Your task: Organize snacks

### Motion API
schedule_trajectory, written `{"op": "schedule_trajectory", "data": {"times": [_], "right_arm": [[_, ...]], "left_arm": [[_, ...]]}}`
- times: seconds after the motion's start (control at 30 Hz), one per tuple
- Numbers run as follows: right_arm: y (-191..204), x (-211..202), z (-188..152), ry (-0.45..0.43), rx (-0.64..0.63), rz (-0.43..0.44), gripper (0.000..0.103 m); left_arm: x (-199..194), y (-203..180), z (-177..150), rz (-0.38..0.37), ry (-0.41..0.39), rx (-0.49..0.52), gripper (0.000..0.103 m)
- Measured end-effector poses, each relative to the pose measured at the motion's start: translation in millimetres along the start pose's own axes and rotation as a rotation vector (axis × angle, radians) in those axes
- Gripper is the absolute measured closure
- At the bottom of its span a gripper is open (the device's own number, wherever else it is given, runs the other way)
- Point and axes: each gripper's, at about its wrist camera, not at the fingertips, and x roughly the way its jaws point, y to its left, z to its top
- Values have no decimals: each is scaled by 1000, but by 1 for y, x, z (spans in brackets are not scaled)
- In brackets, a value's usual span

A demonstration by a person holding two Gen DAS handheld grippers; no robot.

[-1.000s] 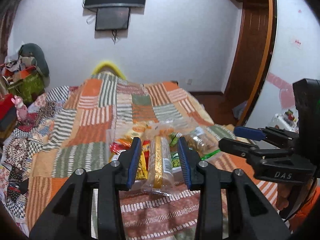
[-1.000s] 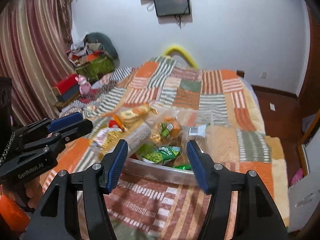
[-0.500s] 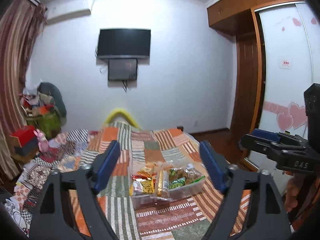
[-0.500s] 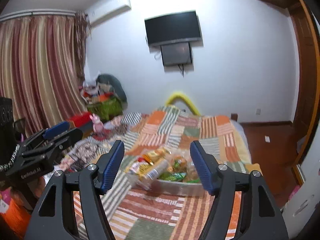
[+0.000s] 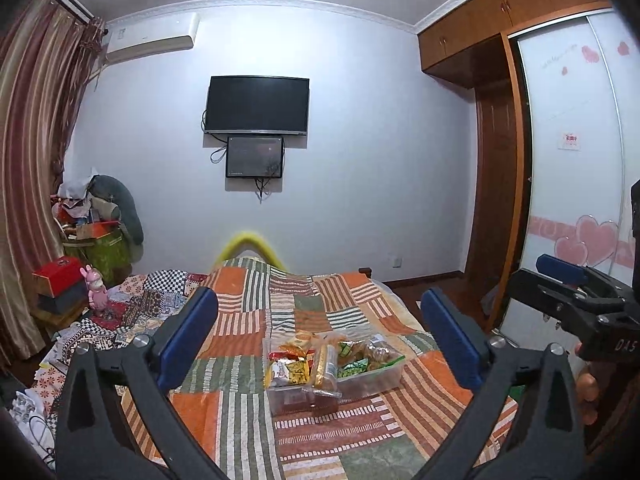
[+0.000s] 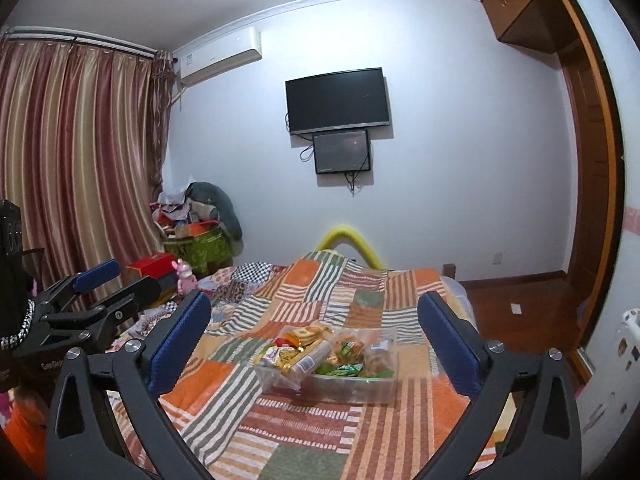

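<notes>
A clear plastic bin [image 5: 372, 380] full of snack packets sits on the patchwork bedspread [image 5: 248, 320]; it also shows in the right wrist view [image 6: 360, 386]. A long tube of biscuits [image 5: 324, 366] lies across the packets. My left gripper [image 5: 320, 338] is open wide and empty, held well back from the bin and above it. My right gripper [image 6: 314, 340] is open wide and empty too, at a similar distance. Each gripper shows at the edge of the other's view.
A TV [image 5: 256, 106] hangs on the far wall. Curtains [image 6: 76, 168] and a pile of boxes and toys [image 5: 80, 264] stand at the left. A wardrobe [image 5: 560, 184] is at the right. A yellow curved tube [image 5: 250, 246] rises at the bed's far end.
Both grippers have pulled back and up from the bin, which now looks small and far. The left gripper's jaws have opened wide from around the biscuit tube, which stays in the bin.
</notes>
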Motion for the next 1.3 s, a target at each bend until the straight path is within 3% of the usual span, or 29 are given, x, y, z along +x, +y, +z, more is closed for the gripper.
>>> {"op": "schedule_trajectory", "data": {"times": [1.3], "right_arm": [[9, -8, -3, 5, -38, -70, 0]], "left_arm": [[4, 1, -12, -3, 34, -9, 0]]}}
